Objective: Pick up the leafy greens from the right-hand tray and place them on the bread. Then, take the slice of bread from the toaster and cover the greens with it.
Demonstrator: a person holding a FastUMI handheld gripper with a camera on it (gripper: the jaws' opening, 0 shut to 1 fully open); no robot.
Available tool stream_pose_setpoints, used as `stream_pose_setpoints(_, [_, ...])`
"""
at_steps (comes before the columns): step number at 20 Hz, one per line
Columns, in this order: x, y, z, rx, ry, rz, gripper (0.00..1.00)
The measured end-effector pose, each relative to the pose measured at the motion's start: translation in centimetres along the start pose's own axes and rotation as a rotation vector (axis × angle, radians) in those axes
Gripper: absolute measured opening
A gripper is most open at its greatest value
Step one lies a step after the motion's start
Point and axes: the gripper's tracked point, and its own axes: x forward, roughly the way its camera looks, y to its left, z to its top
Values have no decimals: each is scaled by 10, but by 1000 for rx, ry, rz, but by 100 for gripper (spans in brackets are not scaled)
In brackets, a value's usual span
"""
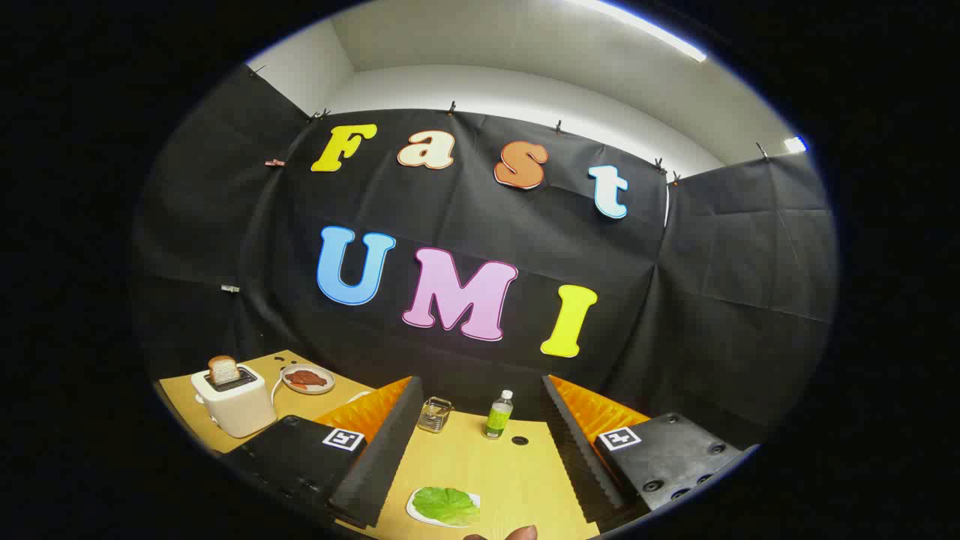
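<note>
Tongs [480,450] spreading wide apart, holding nothing; flat green leafy greens [445,504] lying between them on white tray [414,511], probably light, floppy — pinch an edge.

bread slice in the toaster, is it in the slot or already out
In the slot: the bread slice stands upright, poking out of the toaster top. The tool is open, far from it.

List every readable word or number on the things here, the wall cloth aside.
Bottle label: too small to read.
Markers on the tool: square patterns, no words. Its fingers stand open, with the greens between them.
Toaster: no text seen.
</note>
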Motion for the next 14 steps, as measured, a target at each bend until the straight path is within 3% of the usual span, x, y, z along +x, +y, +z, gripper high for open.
stream_pose_setpoints(14, [2,-2,-2,-7,4,5,97])
